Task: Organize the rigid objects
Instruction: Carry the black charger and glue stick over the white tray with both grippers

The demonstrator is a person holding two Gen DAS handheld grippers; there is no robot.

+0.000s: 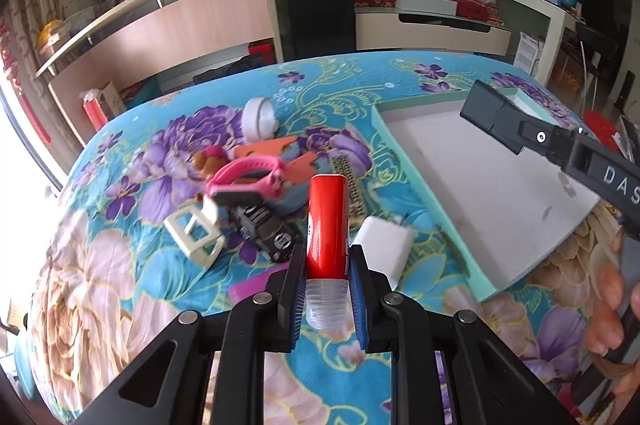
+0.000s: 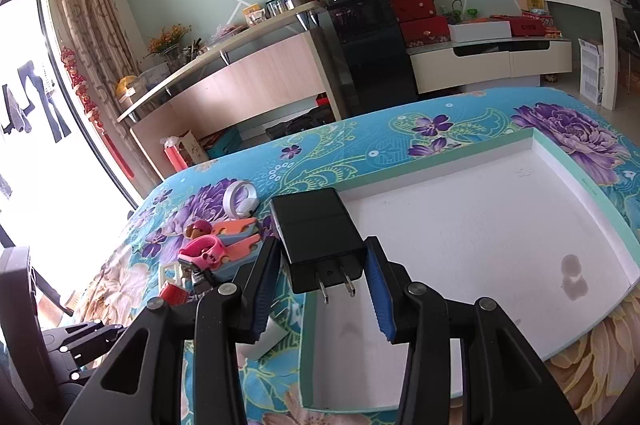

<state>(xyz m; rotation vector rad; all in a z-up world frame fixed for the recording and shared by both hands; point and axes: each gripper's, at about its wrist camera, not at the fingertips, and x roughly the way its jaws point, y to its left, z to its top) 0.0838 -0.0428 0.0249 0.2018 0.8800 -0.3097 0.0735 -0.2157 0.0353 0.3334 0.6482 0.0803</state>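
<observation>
My left gripper (image 1: 326, 257) is shut on a red tube with a clear cap (image 1: 326, 225), lifted above the flowered cloth. Just behind it lies a pile: a pink wristband (image 1: 248, 177), a white frame (image 1: 196, 231), a black block (image 1: 264, 229), a white charger (image 1: 384, 249), a comb (image 1: 348, 181) and a white round case (image 1: 259, 119). My right gripper (image 2: 320, 259) is shut on a black plug adapter (image 2: 316, 237), prongs toward the camera, held over the near left corner of the shallow teal-rimmed tray (image 2: 592, 201). That gripper (image 1: 492, 113) also shows above the tray (image 1: 404, 161) in the left wrist view.
The table is covered by a turquoise flowered cloth (image 1: 352, 77). A hand (image 1: 612, 309) holds the right tool at the right edge. Behind the table stand a curved counter (image 1: 180, 21), a black cabinet (image 1: 320, 5) and a low white unit (image 1: 432, 33).
</observation>
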